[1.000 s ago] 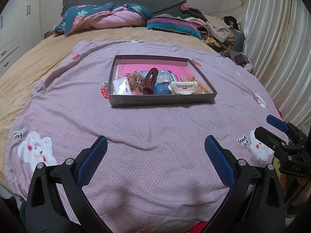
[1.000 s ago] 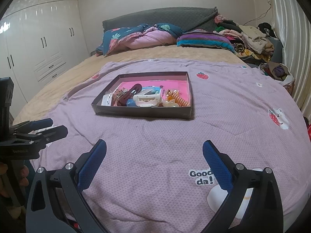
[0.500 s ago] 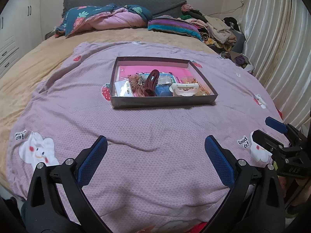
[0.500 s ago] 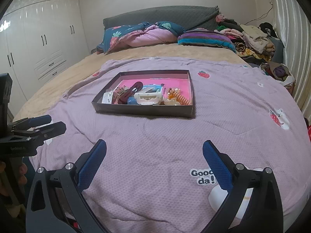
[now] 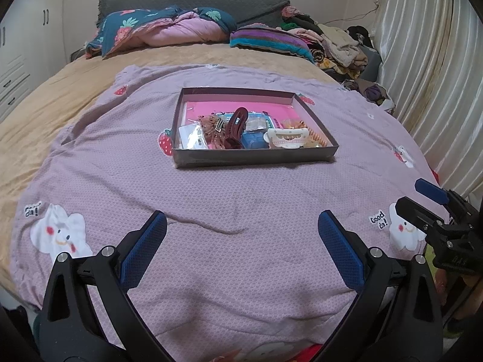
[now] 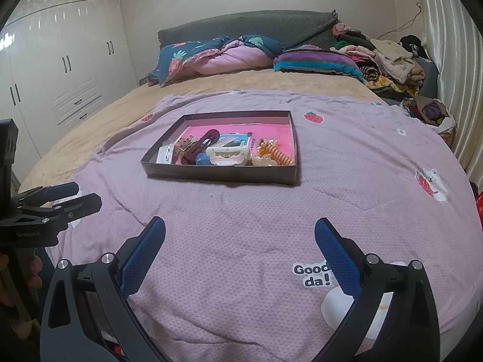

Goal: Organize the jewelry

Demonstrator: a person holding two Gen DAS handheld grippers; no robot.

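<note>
A shallow dark box [image 5: 253, 160] with a pink floor lies on the purple blanket, also in the right wrist view [image 6: 220, 176]. It holds a dark red claw clip [image 5: 234, 128], a white claw clip [image 5: 286, 138], a blue piece [image 5: 253, 141], an orange coil tie [image 6: 277, 155] and small packets. My left gripper [image 5: 241, 247] is open and empty, well short of the box. My right gripper [image 6: 240, 253] is open and empty, also short of it. Each gripper shows at the other view's edge.
The purple blanket [image 5: 211, 205] covers a tan bed. Pillows [image 5: 169, 30] and a clothes pile [image 5: 332, 45] lie at the headboard. A curtain [image 5: 431, 75] hangs on the right. White wardrobes [image 6: 60, 60] stand on the left.
Both views have pulled back and lifted slightly, so the box sits a little farther away. Both grippers stay open and empty.
</note>
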